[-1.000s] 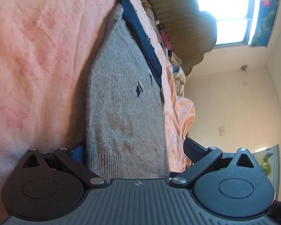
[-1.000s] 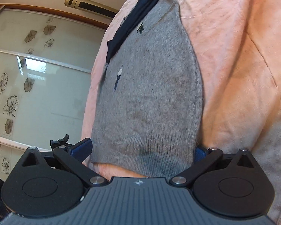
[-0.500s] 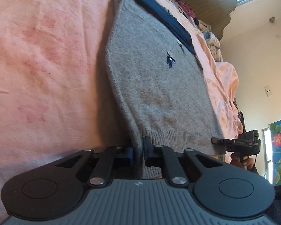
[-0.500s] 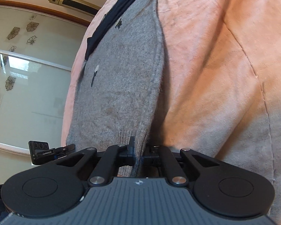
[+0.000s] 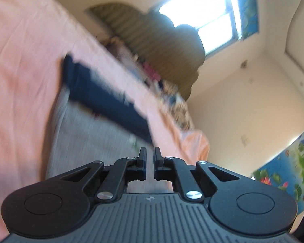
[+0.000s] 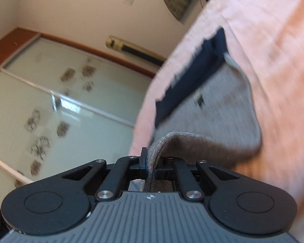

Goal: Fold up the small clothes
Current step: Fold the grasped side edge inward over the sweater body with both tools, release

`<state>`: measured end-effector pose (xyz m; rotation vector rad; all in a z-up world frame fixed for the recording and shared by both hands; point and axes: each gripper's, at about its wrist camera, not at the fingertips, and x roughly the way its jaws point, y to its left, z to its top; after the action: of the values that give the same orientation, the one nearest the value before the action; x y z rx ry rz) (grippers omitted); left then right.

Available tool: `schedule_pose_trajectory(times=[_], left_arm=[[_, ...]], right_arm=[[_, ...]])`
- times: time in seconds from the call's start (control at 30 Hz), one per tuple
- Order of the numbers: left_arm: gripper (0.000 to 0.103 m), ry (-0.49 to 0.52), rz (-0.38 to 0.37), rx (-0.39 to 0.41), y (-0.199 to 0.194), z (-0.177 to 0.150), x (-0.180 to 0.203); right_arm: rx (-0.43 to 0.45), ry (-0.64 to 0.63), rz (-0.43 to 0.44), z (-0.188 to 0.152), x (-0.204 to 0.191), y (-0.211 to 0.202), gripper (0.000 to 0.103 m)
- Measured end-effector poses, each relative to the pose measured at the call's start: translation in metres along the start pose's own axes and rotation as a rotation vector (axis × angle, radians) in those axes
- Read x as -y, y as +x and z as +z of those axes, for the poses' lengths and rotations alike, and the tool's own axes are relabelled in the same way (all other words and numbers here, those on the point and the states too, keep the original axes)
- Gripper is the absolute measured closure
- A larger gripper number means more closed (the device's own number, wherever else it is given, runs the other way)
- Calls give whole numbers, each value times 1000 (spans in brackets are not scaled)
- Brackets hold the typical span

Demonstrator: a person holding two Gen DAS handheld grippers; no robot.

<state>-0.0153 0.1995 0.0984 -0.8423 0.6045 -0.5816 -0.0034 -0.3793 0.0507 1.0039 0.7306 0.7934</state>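
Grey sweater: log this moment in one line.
right gripper: shut on grey sweater hem | left gripper: shut, grip unclear | surface: pink bedspread

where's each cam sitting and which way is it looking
Left wrist: on the left gripper, facing along its near-shut fingers over the grey sweater on the pink bed cover toward a window; no hand shows.
Right wrist: on the right gripper, shut on the sweater's hem, facing a glass-fronted wardrobe.
Shared: sweater, its navy collar, bed cover.
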Motion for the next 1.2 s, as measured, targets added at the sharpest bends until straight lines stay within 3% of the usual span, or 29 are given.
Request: schedule_pose_trajectory(times=[0.1,0.17,0.23,0.3,0.33,0.37,0.43,0.6,0.73,0.8,1.0,1.2], left_arm=[[97,18,1,53,36,45,-8],[97,62,38,13,63,64,-12],[97,196,156,-41,83,63,-2],[89,334,226,-135,97,49,8],[74,388,246,-181,102,35,10],[44,420,261,-210,106,23,10],[10,470,290,-272,107,-10,3],[11,476,271,-478,124,-60,-11],[12,421,101,-627,117,-83,-2],[11,395,18,-657,109,-88,3],[11,354,89,-584,99,-72,-3],[12,590,219,-634,130,-96,26]], right_arm=[[68,37,15,51,17,34,91],[63,49,-16,83,31,63,91],[20,65,-55,95,44,85,91],[-29,55,-71,94,51,97,91],[-44,52,-73,90,54,98,91],[-50,58,-74,83,58,97,91],[-44,89,-70,71,66,88,91],[-12,106,-53,45,60,48,91],[19,73,29,27,37,4,91],[32,78,56,16,33,-15,91],[20,169,11,-12,55,-31,90],[13,178,28,-18,58,-25,88]])
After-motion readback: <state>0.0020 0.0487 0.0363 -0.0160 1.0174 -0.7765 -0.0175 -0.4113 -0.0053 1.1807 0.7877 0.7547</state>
